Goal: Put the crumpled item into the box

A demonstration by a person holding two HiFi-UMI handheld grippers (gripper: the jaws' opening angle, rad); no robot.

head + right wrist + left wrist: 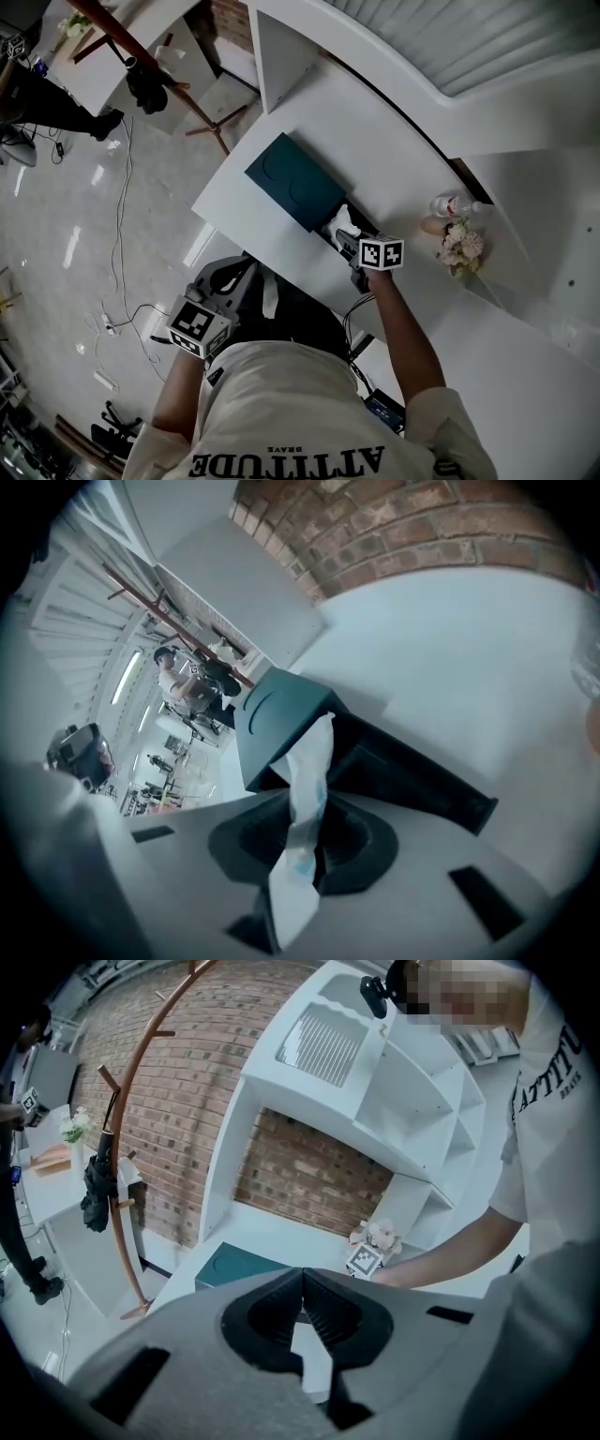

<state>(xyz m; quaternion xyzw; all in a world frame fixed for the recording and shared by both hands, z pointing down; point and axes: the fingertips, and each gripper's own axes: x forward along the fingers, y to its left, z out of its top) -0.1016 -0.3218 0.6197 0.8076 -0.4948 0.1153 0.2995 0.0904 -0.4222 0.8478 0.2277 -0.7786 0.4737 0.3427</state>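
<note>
A dark teal box (293, 180) lies on the white table (403, 159), its lid flat and its open dark inside (412, 766) facing my right gripper. My right gripper (349, 242) is at the box's near end, shut on a crumpled white item (344, 221). In the right gripper view the white item (307, 789) sticks up between the jaws, just in front of the box's (277, 719) opening. My left gripper (217, 286) hangs low off the table's left edge by the person's side. Its jaws (302, 1279) are shut with nothing between them. The box (234, 1265) shows beyond them.
A small flower bunch (461, 247) and a clear bottle (454, 206) stand on the table right of my right gripper. White shelving (487, 103) rises behind the table. A wooden coat stand (150, 66) and cables (120, 319) are on the floor to the left.
</note>
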